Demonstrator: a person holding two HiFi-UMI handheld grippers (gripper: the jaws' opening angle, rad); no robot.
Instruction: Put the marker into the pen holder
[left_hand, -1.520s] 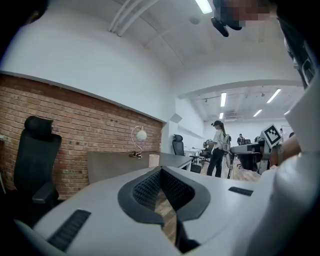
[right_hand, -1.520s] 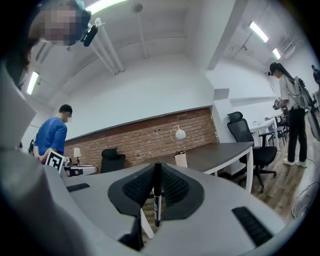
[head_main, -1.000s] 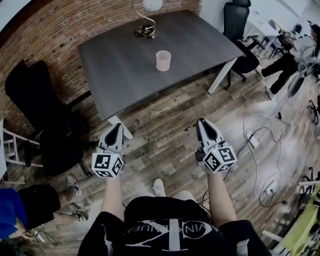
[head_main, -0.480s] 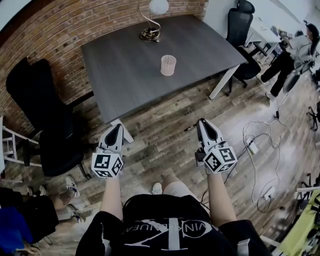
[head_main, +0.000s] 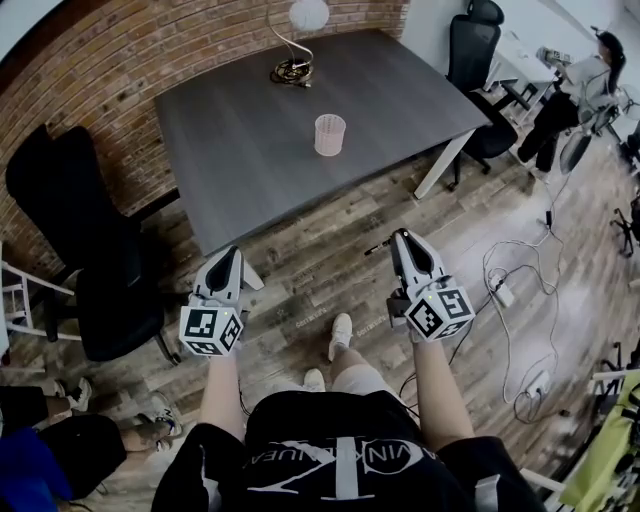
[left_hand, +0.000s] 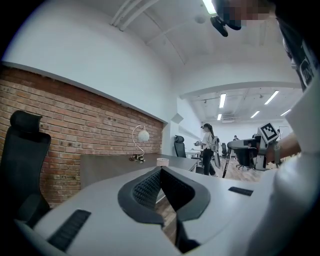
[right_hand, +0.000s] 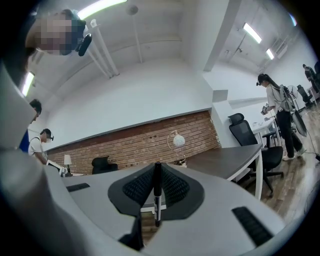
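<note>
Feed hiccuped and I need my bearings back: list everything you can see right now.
table: one, dark grey, ahead beside the brick wall
pen holder: one, pale pink, upright near the table's middle
lamp: one, white globe on a curved stem, table's far edge
office chairs: two, black, one left of the table, one past its right end
power strip and cables: several, white and dark, wood floor at right
bystanders: two, one standing far right, one at the lower left edge
marker: one, black, upright in the right claw
left claw: grey, jaws together, empty
right claw: grey, shut on the marker
</note>
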